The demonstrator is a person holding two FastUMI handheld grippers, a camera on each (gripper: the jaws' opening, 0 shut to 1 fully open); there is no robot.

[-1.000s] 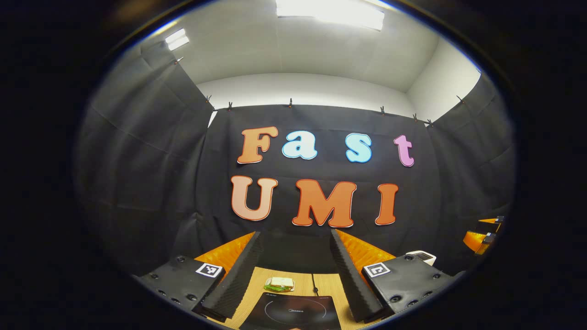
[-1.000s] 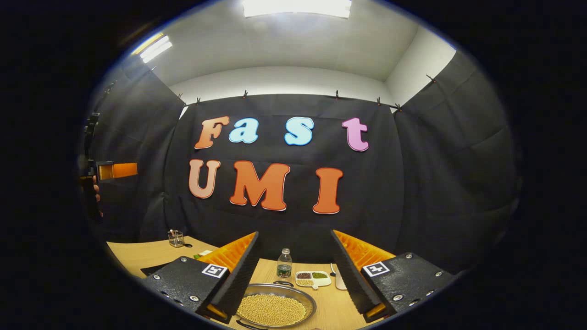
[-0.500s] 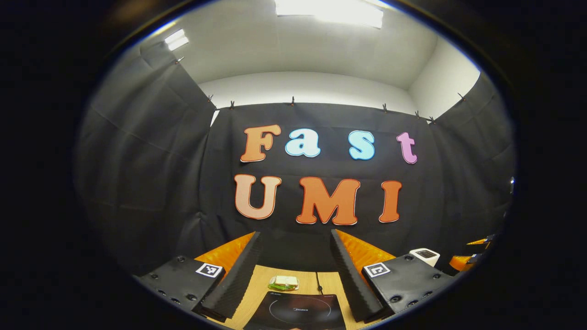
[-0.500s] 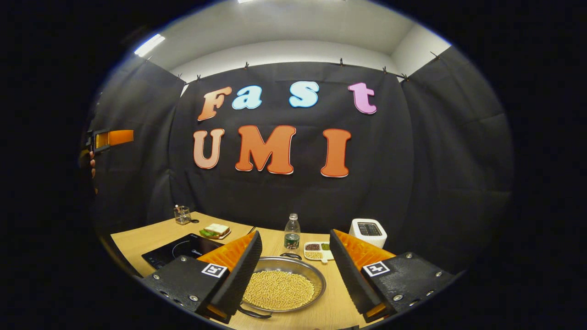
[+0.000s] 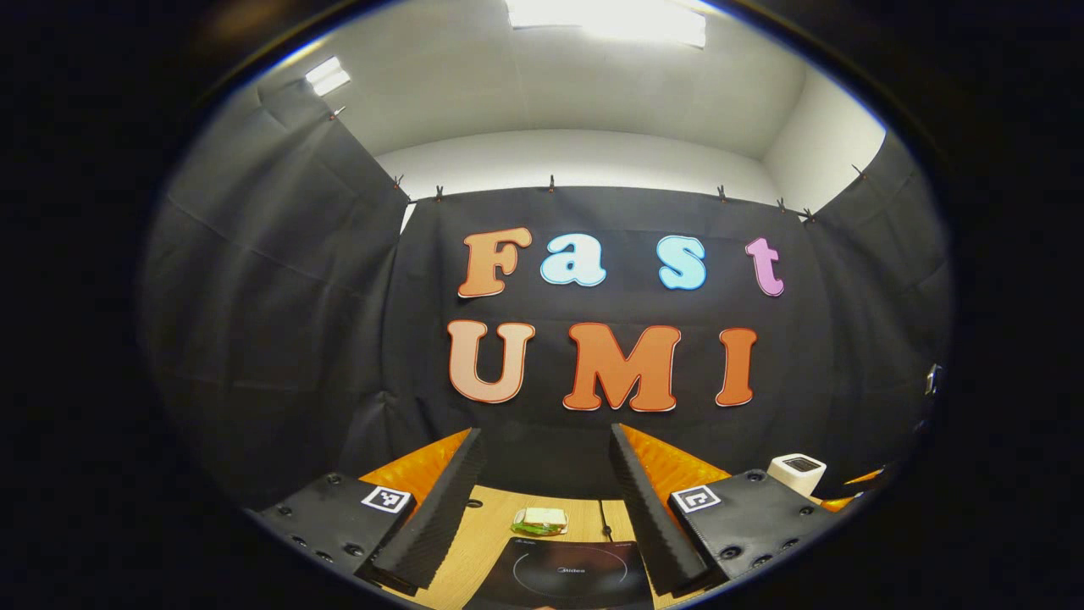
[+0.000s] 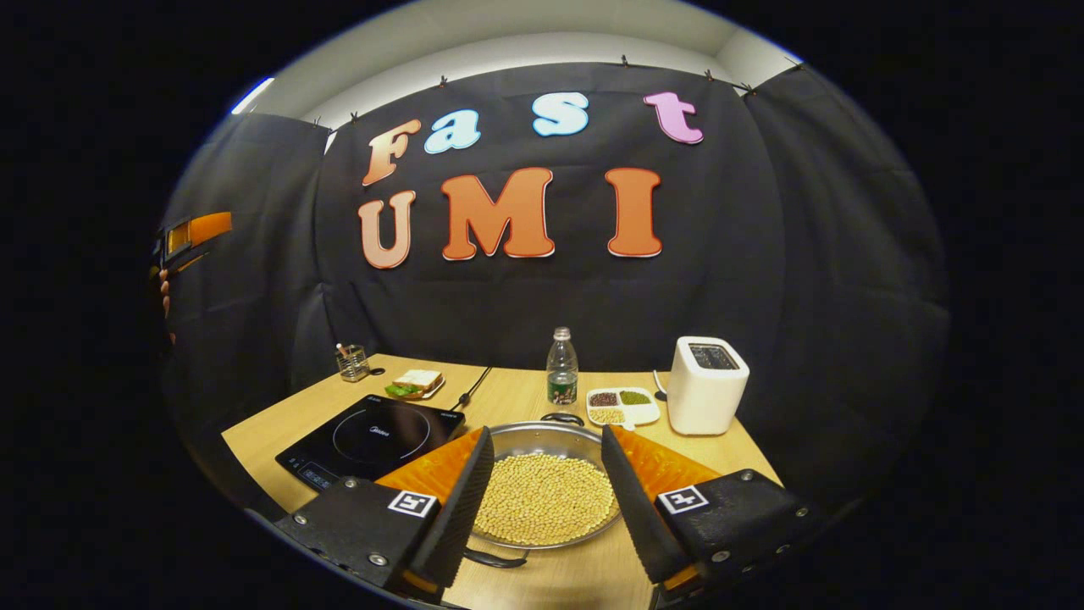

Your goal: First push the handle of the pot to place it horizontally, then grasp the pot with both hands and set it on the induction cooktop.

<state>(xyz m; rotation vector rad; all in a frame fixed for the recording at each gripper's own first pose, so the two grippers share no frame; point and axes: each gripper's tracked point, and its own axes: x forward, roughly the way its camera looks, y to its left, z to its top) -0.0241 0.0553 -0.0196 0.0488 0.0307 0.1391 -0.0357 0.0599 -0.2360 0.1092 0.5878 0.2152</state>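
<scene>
A shallow steel pot (image 6: 542,491) full of yellow beans rests on the wooden table (image 6: 508,398). One black handle (image 6: 495,559) points toward me at the near rim, the other (image 6: 561,418) sits at the far rim. My right gripper (image 6: 542,462) hangs open above the pot, its fingers either side of it and touching nothing. The black induction cooktop (image 6: 368,438) lies to the pot's left. My left gripper (image 5: 542,470) is open, high over the cooktop (image 5: 567,576), with nothing between its fingers. The left gripper (image 6: 195,233) and a hand appear at the far left of the right gripper view.
Behind the pot stand a water bottle (image 6: 561,373), a white dish of beans (image 6: 622,405) and a white toaster (image 6: 707,385). A sandwich on a plate (image 6: 415,383) and a glass cup (image 6: 351,363) sit behind the cooktop. The cooktop's cord (image 6: 470,390) runs to the back.
My right gripper has tilted down and come closer to the pot, bringing the whole table into view. My left gripper has drifted slightly left; both stay open.
</scene>
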